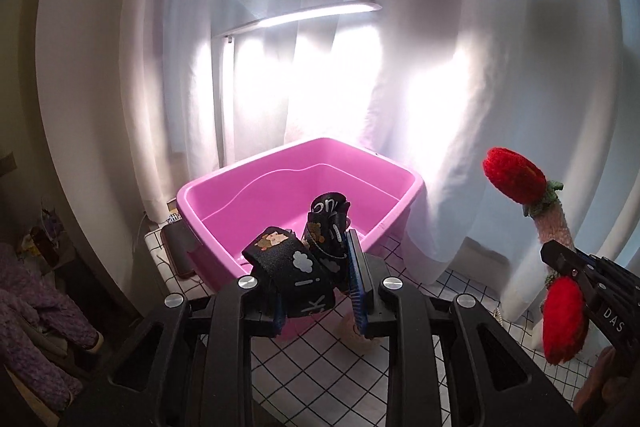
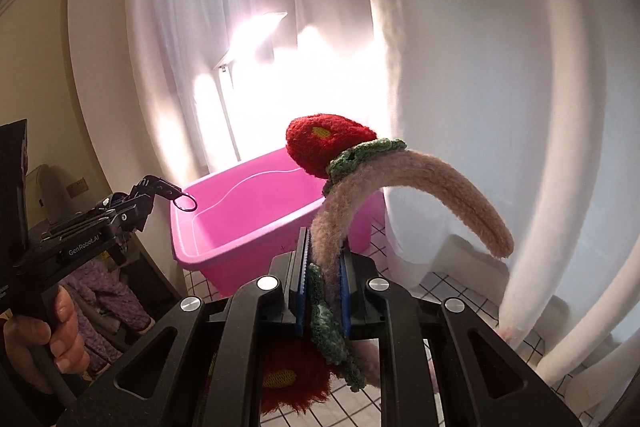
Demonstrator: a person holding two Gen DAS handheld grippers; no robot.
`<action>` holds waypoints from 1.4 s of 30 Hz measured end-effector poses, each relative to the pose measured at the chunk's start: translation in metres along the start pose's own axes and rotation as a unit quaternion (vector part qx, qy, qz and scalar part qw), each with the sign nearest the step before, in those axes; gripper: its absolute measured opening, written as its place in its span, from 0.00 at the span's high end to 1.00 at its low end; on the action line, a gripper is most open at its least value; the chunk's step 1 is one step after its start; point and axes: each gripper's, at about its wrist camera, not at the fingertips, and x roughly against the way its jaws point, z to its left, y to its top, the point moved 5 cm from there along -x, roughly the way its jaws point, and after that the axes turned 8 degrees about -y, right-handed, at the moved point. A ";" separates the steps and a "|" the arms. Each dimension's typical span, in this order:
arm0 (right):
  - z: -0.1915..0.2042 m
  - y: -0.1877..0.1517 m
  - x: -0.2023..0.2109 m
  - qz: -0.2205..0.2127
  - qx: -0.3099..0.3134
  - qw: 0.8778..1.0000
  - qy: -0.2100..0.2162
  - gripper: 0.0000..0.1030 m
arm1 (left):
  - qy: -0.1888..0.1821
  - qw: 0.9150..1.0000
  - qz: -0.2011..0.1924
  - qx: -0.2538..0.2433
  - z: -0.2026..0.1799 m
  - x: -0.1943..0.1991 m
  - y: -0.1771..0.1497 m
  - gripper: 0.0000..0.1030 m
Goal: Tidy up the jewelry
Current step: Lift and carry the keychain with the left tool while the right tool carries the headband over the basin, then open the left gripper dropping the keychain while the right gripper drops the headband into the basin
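My left gripper (image 1: 320,275) is shut on a black printed strap (image 1: 294,269) with cloud and bear marks and a thin chain, held over the near rim of the pink tub (image 1: 208,187). My right gripper (image 2: 324,267) is shut on a fuzzy pink headband (image 2: 420,183) with red knitted strawberries (image 2: 324,143) and green leaves, held up to the right of the pink tub (image 2: 224,247). In the left wrist view the headband (image 1: 554,223) and right gripper (image 1: 560,261) show at the right. In the right wrist view the left gripper (image 2: 156,193) shows at the left with a small ring (image 2: 185,203).
A lit desk lamp (image 1: 304,17) stands behind the tub against white curtains (image 1: 460,87). The table has a white cloth with a black grid (image 1: 320,359). A dark phone-like case (image 1: 180,251) lies left of the tub. Purple fabric (image 1: 36,311) lies at the far left.
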 end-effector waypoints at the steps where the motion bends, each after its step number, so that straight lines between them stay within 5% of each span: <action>1: 0.009 0.008 -0.009 -0.002 0.005 1.000 0.002 0.88 | -0.001 1.000 -0.002 0.000 0.010 -0.005 0.008 0.76; 18: 0.106 0.098 -0.162 0.034 0.035 0.998 0.041 0.88 | -0.017 0.998 0.063 0.009 0.110 -0.141 0.062 0.76; 32: 0.130 0.088 -0.285 0.176 0.090 0.979 0.041 0.87 | -0.011 0.985 0.167 0.035 0.139 -0.214 0.045 0.75; 42: 0.126 0.063 -0.330 0.276 0.090 0.957 0.019 0.87 | -0.019 0.968 0.244 0.056 0.142 -0.241 0.022 0.74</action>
